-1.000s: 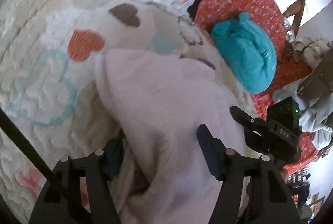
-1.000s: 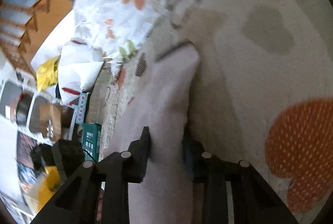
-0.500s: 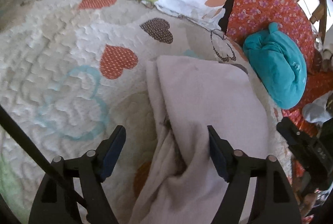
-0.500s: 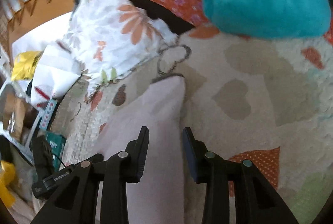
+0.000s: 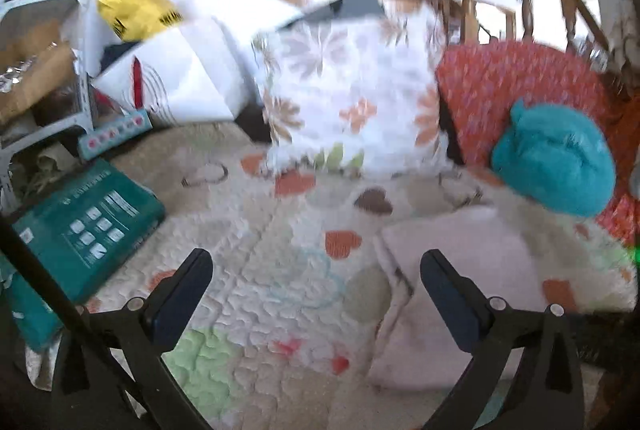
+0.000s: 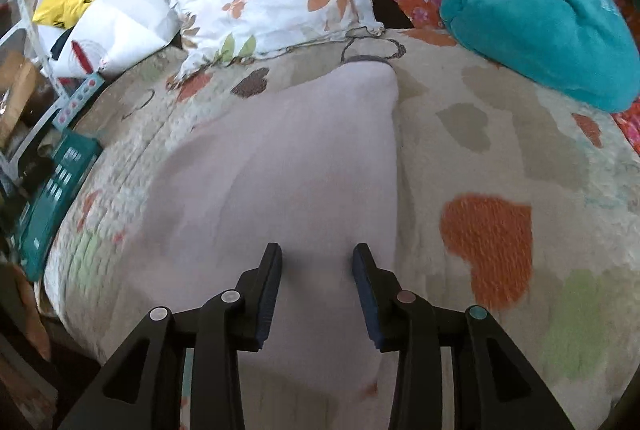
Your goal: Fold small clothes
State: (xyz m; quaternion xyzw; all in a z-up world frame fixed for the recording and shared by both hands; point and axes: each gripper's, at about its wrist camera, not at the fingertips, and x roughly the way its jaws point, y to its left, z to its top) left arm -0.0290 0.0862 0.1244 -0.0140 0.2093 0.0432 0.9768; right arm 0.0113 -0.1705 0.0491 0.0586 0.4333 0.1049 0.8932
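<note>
I am opening the left gripper [image 5: 316, 286] to its widest, nothing between its jaws now that it has released the pale pink garment [image 6: 288, 166] and is lifting away. The right gripper [image 6: 316, 290] is easing partly open above the cloth, gripping nothing. The garment is lying folded mid-bed on the heart-print quilt [image 6: 500, 158], so this fold is looking complete.

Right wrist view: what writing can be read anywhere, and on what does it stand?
"工作" on the teal plush cushion, pale stitching; the characters after it are too blurred to read.
Teal box: white panels and print, too small to read.
Yellow bag: black marks, unreadable.
Nothing else bears text.
</note>
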